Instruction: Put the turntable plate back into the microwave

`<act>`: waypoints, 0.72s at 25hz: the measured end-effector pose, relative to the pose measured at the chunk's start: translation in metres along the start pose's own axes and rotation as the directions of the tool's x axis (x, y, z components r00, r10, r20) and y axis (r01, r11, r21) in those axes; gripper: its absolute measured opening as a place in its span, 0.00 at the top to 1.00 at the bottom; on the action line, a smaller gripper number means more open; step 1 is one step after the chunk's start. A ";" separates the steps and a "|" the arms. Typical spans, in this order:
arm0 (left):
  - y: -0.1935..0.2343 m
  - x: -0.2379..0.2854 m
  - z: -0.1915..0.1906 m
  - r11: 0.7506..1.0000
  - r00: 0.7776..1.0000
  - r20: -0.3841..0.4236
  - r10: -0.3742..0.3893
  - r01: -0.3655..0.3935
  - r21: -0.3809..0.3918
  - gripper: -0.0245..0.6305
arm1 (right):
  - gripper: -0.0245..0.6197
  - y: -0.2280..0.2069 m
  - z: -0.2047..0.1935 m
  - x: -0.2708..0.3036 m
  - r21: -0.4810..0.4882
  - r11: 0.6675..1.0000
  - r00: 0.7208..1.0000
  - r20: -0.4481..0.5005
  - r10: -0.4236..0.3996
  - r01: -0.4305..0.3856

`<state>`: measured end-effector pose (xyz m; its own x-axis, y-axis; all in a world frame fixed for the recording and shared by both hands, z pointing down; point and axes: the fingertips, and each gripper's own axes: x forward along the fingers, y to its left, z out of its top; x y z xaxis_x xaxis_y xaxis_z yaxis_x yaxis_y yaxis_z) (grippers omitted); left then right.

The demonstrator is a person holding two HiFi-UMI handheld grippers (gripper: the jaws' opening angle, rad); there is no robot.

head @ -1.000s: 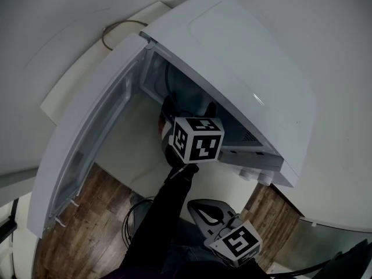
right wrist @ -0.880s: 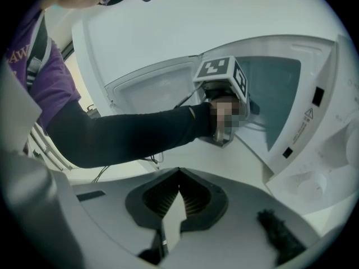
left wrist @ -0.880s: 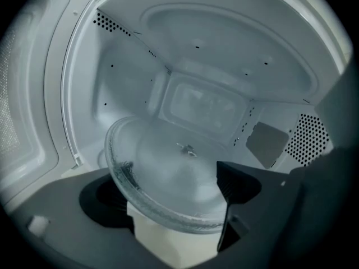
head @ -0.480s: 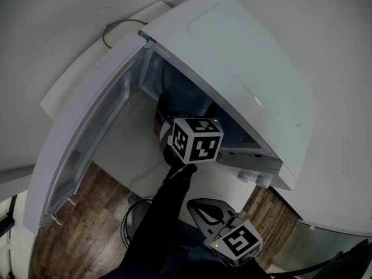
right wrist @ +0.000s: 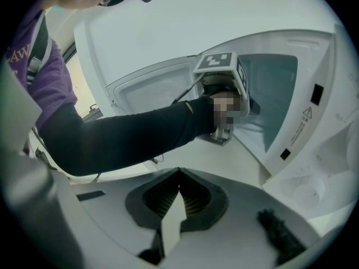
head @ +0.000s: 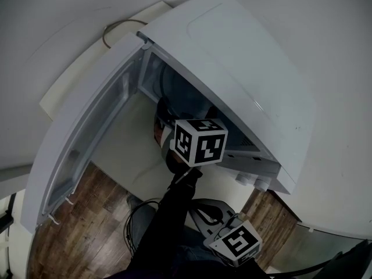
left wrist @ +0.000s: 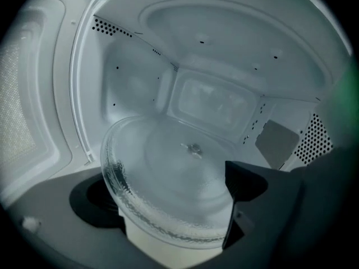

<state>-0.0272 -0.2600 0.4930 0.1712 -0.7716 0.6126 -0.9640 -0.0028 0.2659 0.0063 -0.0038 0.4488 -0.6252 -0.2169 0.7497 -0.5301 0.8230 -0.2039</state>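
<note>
Risk: turntable plate [left wrist: 168, 178] may not be seated on its hub inside the microwave [head: 232, 57], so a jaw snagging its near rim on the way out could drag or tip it. Left gripper [left wrist: 175, 220] jaws have just been opening and are now spread wide, w/ the plate's near rim between them, not pinched. Right gripper [right wrist: 168, 226] is pressed together, empty, well back.

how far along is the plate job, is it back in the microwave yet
Mostly done: the plate lies inside the microwave. In hand: the left tool has just been opening its jaws, which stand wide, the plate's near edge between them, unpinched. The right tool is outside, shut and empty. Left: draw the left tool out, likely shut the open door; whether the plate is seated properly I cannot tell.
</note>
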 end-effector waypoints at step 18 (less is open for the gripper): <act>0.004 -0.010 -0.042 0.957 0.992 0.011 -0.123 0.121 -0.262 0.14 | 0.95 -0.002 0.005 0.002 -0.008 1.000 1.000 0.005 0.019 -0.019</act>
<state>-0.0242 -0.2256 0.5192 0.2859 -0.7724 0.5671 -0.8488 0.0706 0.5241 0.0031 -0.0082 0.4480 -0.6384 -0.2037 0.7423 -0.5133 0.8312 -0.2134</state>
